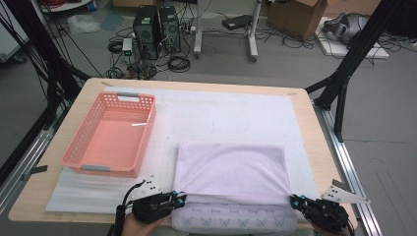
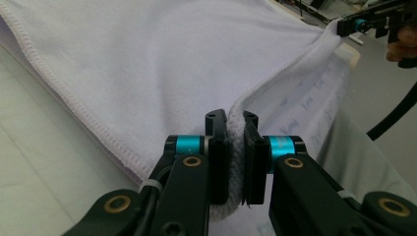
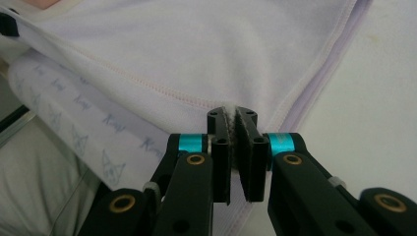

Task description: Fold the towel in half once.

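Pale lilac towel (image 1: 230, 169) — folded double, lying flat at the bench's near edge; butterfly-printed underlayer showing along the front, stitched hems, both near corners pinched.

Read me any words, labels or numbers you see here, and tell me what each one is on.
Towel: pale blue script repeated along its printed band beside butterfly outlines, perhaps starting with "K", too blurred to read for certain.
Left gripper, right gripper, basket: no text.
Boxes on the floor: nothing readable.

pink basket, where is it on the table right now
In the high view the pink basket sits on the far left of the table, empty, just left of the folded lavender towel whose near corners both grippers pinch.
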`<state>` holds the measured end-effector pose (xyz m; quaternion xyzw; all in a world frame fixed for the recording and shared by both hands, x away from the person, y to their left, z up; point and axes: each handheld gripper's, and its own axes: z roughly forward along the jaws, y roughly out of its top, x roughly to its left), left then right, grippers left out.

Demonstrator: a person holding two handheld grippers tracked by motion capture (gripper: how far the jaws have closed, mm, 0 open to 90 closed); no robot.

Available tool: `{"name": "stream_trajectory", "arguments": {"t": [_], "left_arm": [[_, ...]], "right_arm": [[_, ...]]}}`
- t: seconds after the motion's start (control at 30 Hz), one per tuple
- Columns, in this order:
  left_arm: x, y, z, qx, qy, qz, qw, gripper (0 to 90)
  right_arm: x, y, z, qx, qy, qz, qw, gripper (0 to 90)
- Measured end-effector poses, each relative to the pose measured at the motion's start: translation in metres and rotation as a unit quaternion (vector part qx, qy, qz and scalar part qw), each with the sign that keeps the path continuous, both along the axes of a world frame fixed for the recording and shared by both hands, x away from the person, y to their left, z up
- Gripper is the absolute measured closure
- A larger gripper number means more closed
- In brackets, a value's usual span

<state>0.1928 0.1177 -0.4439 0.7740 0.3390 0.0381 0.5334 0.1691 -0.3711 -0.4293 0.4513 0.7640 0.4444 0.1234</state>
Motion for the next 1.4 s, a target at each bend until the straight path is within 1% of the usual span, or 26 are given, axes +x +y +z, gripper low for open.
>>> {"name": "stream_trajectory", "arguments": {"t": [0.03, 0.07, 0.1, 0.13, 0.17, 0.2, 0.23, 0.3, 0.33, 0.4, 0.47, 0.53, 0.6, 0.63, 0.7, 0.73, 0.77, 0.87, 0.93, 1.0, 1.03, 1.07, 1.13, 1.23, 1.33, 1.4], "left_arm": [[-0.002, 0.0, -0.001, 0.001, 0.003, -0.004, 1.0, 83.9], [-0.003, -0.001, -0.002, 0.003, 0.004, -0.007, 1.0, 83.8], [-0.003, -0.003, -0.004, 0.005, 0.005, -0.006, 1.0, 83.4], [-0.003, -0.004, -0.004, 0.002, 0.006, -0.005, 1.0, 80.6], [-0.001, -0.005, -0.004, -0.003, 0.005, 0.0, 1.0, 73.5], [0.001, -0.005, -0.004, -0.011, 0.004, 0.009, 0.9999, 62.3], [0.003, -0.003, -0.002, -0.018, -0.002, 0.013, 0.9997, 54.5], [0.009, 0.001, 0.002, -0.029, -0.019, 0.031, 0.9989, 50.5], [0.012, 0.003, 0.003, -0.033, -0.023, 0.039, 0.9984, 47.8], [0.02, 0.007, 0.005, -0.047, -0.026, 0.057, 0.9969, 46.2], [0.027, 0.008, 0.005, -0.048, -0.031, 0.064, 0.9963, 45.6], [0.034, 0.009, 0.005, -0.043, -0.035, 0.069, 0.9961, 45.5], [0.042, 0.009, 0.005, -0.04, -0.038, 0.077, 0.9955, 45.5], [0.046, 0.009, 0.005, -0.04, -0.037, 0.08, 0.9953, 45.5], [0.051, 0.011, 0.004, -0.04, -0.036, 0.087, 0.9948, 45.5], [0.052, 0.012, 0.003, -0.041, -0.033, 0.089, 0.9946, 45.4], [0.052, 0.013, 0.002, -0.041, -0.032, 0.091, 0.9945, 45.4], [0.05, 0.016, 0.0, -0.035, -0.031, 0.093, 0.9946, 45.5], [0.049, 0.018, 0.0, -0.035, -0.033, 0.095, 0.9943, 45.6], [0.049, 0.018, 0.0, -0.035, -0.033, 0.1, 0.9938, 45.5], [0.05, 0.018, 0.0, -0.034, -0.033, 0.099, 0.994, 45.4], [0.051, 0.017, 0.0, -0.032, -0.033, 0.101, 0.9938, 45.2], [0.053, 0.015, 0.0, -0.033, -0.031, 0.101, 0.9938, 43.7], [0.062, 0.011, 0.001, -0.029, -0.031, 0.098, 0.9943, 43.2], [0.079, 0.005, 0.004, -0.008, -0.023, 0.094, 0.9953, 44.7], [0.093, 0.001, 0.003, 0.0, -0.012, 0.098, 0.9951, 44.7]], "right_arm": [[-0.003, 0.0, 0.0, -0.001, 0.004, 0.001, 1.0, 85.1], [-0.005, 0.0, -0.001, -0.009, 0.004, 0.003, 1.0, 85.1], [-0.006, 0.0, -0.002, -0.013, 0.008, 0.003, 0.9999, 84.6], [-0.006, 0.0, -0.003, -0.013, 0.012, 0.005, 0.9998, 82.1], [-0.005, -0.001, -0.004, -0.008, 0.012, 0.002, 0.9999, 76.3], [-0.005, -0.002, -0.003, 0.004, 0.01, -0.005, 0.9999, 68.7], [-0.004, -0.004, -0.001, 0.019, 0.003, -0.015, 0.9997, 64.7], [-0.003, -0.006, 0.004, 0.04, -0.018, -0.026, 0.9987, 63.7], [-0.001, -0.005, 0.007, 0.037, -0.025, -0.03, 0.9986, 64.0], [0.007, -0.002, 0.007, 0.025, -0.029, -0.033, 0.9987, 66.0], [0.019, 0.003, 0.002, 0.006, -0.022, -0.04, 0.9989, 66.3], [0.032, 0.011, -0.006, -0.014, -0.007, -0.044, 0.9989, 65.6], [0.046, 0.019, -0.01, -0.036, -0.007, -0.052, 0.998, 62.1], [0.052, 0.022, -0.012, -0.046, -0.001, -0.054, 0.9975, 63.3], [0.062, 0.029, -0.017, -0.07, 0.012, -0.049, 0.9962, 74.4], [0.062, 0.03, -0.018, -0.078, 0.004, -0.05, 0.9957, 84.2], [0.061, 0.029, -0.017, -0.081, 0.006, -0.045, 0.9957, 87.3], [0.053, 0.023, -0.012, -0.097, 0.006, -0.052, 0.9939, 88.5], [0.046, 0.019, -0.009, -0.102, 0.014, -0.06, 0.9929, 88.5], [0.041, 0.018, -0.008, -0.114, 0.018, -0.057, 0.9917, 86.8], [0.04, 0.019, -0.008, -0.107, 0.023, -0.059, 0.9922, 81.7], [0.039, 0.019, -0.008, -0.105, 0.016, -0.063, 0.9924, 73.3], [0.039, 0.016, -0.006, -0.086, 0.001, -0.07, 0.9938, 64.4], [0.04, 0.01, -0.002, -0.056, -0.018, -0.086, 0.9945, 60.6], [0.042, 0.005, -0.001, -0.044, -0.024, -0.095, 0.9942, 60.0], [0.045, 0.004, -0.002, -0.042, -0.023, -0.097, 0.9942, 60.2]]}}
